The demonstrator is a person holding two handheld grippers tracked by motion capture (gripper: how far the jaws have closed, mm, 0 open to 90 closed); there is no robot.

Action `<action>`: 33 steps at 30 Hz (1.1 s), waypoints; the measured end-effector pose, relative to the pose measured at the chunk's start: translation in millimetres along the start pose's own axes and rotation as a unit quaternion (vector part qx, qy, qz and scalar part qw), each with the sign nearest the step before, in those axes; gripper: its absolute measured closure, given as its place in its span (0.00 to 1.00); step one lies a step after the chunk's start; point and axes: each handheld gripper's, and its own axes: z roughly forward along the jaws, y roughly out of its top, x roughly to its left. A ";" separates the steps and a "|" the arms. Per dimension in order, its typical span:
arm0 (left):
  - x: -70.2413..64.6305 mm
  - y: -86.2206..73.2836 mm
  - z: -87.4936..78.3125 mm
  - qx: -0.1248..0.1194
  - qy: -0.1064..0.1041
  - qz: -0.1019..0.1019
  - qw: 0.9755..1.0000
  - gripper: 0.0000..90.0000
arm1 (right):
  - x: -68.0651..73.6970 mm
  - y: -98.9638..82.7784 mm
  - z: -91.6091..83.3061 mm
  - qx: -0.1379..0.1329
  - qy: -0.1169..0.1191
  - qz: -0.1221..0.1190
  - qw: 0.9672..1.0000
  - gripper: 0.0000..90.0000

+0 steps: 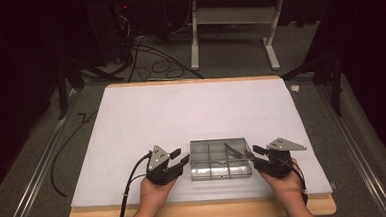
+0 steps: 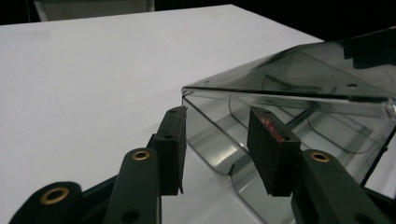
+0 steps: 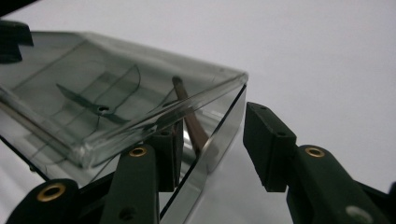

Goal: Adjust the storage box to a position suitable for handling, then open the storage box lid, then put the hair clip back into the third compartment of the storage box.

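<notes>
A clear, smoky plastic box (image 1: 218, 159) with inner dividers lies on the white sheet (image 1: 181, 109) near the table's front edge. A thin brown stick (image 3: 189, 116) leans inside it by its right end. My left gripper (image 1: 180, 156) is at the box's left end. In the left gripper view its jaws (image 2: 219, 144) stand apart astride the box's (image 2: 299, 70) near wall, pads not pressing. My right gripper (image 1: 257, 155) is at the right end. In the right gripper view (image 3: 219, 140) one jaw shows through the box (image 3: 93, 84) and the other is outside, with a gap to the wall.
The wooden table edge (image 1: 201, 212) runs just in front of the hands. Metal rails (image 1: 39, 171) flank the table. Black cables (image 1: 153, 65) and a white desk frame (image 1: 195, 38) stand on the floor beyond the far edge.
</notes>
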 end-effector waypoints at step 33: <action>-5.9 -8.1 2.5 0.023 0.001 -0.003 1.000 0.65 | -1.7 -13.5 0.0 0.034 -0.037 0.001 0.999 0.69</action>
